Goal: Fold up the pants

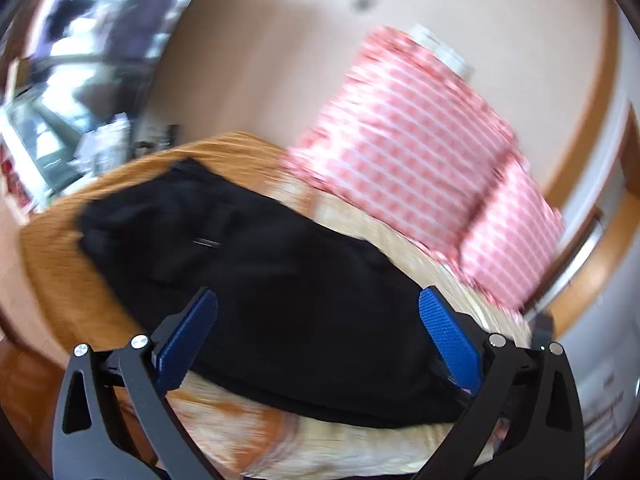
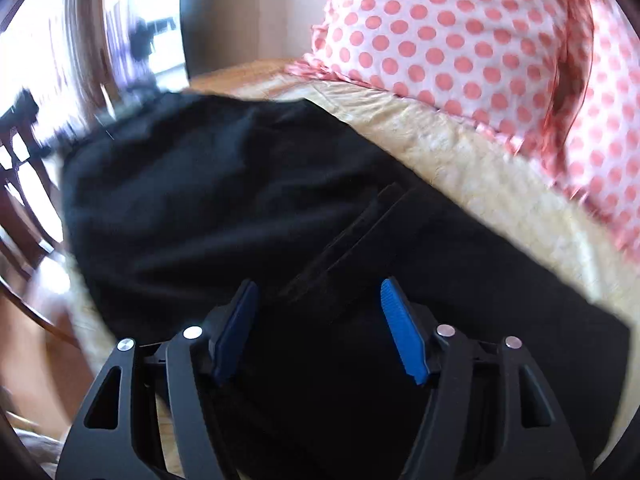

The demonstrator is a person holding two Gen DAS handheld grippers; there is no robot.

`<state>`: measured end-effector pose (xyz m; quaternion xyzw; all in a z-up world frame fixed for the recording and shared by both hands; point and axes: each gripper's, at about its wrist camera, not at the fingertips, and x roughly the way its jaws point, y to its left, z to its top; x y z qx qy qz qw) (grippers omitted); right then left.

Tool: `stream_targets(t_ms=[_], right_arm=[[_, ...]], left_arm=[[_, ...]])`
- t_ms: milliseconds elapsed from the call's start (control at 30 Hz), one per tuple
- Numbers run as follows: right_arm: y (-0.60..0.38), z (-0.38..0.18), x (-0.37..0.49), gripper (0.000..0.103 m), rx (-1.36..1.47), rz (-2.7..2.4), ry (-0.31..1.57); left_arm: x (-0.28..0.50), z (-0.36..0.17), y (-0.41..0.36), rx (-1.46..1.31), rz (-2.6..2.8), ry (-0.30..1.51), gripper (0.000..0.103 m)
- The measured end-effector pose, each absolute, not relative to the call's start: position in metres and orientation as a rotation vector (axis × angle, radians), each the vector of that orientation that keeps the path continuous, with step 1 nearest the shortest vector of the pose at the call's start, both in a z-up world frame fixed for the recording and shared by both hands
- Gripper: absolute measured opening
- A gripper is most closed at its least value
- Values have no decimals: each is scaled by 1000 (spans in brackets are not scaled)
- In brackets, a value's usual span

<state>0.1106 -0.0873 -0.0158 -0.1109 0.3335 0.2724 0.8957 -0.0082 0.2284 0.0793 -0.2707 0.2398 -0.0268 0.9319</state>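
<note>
Fingers of both the left gripper [image 1: 318,330] and the right gripper [image 2: 320,320] are spread wide, grasping nothing. The black pants [image 1: 248,264] lie stretched across the bed [image 1: 60,248], near its pillow [image 1: 408,144] end, just ahead of and beneath both. Soft, light, limp cloth, probably; pinch a hem or waistband edge.

Motion blur smears the polka-dot pillows [image 1: 420,152] into stripes in the left wrist view. The black pants [image 2: 248,208] run off the right wrist frame's near edge. Objects beyond the bed's far left stay unreadable.
</note>
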Motion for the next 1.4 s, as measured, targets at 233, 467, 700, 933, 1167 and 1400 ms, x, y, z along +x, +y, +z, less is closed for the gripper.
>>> stream_targets(t_ms=[233,467,700,933,1167,1400], right_arm=[[-126,-3,100,88,-24,586,660],[-140,0,94,88,16,579,656],[-139,-1,92,88,21,594,655],[-138,-3,92,89,31,604,649],[-142,-11,93,89,52,604,664],[-141,-13,90,89,54,614,661]], left_arm=[[8,61,297,-772,-38,577,101],[20,35,323,-972,-38,647,100],[17,17,321,-1045,-21,698,100],[23,11,327,-1080,-59,666,100],[23,6,328,-1071,-45,604,85],[25,1,339,-1118,-37,563,76]])
